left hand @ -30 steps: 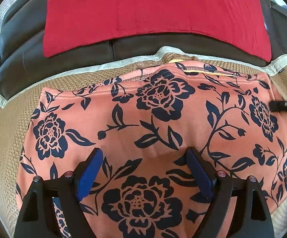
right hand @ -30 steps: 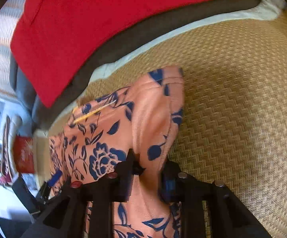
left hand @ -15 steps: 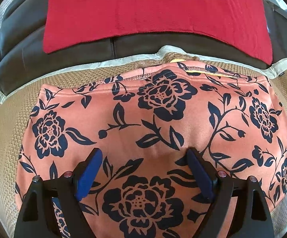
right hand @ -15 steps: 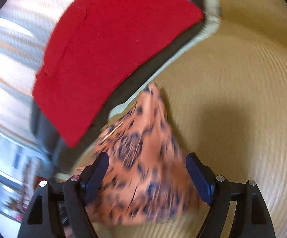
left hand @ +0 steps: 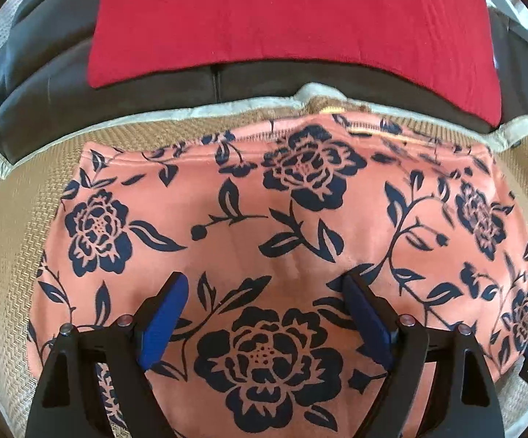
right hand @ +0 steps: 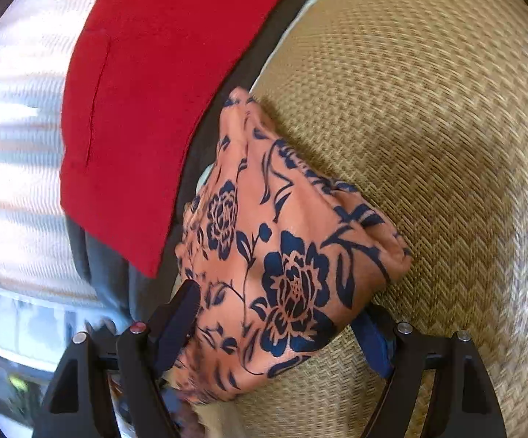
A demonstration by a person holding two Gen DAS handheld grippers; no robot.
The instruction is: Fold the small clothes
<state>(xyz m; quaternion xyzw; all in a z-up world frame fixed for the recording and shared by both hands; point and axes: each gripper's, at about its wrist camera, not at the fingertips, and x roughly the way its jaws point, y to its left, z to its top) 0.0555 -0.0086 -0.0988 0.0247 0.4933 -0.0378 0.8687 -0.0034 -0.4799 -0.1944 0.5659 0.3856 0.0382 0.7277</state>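
A salmon-pink garment with a navy flower print [left hand: 286,219] lies spread flat on a woven tan mat [left hand: 12,241]. My left gripper [left hand: 264,314] is open just above its near part, jaws wide apart, holding nothing. In the right wrist view the garment's right edge [right hand: 282,241] sits bunched in a loose mound on the mat [right hand: 428,127]. My right gripper [right hand: 282,325] is open, its jaws standing either side of the mound's near end without pinching it.
A red cloth [left hand: 293,18] hangs over the dark sofa back [left hand: 63,109] behind the mat; it also shows in the right wrist view [right hand: 147,91]. The mat's pale border [left hand: 227,107] runs along the back. Bare mat lies right of the garment.
My right gripper was shut on the garment's right edge, then opened and let it go; the view swung and the edge now lies bunched. My left gripper stayed open and nearly still.
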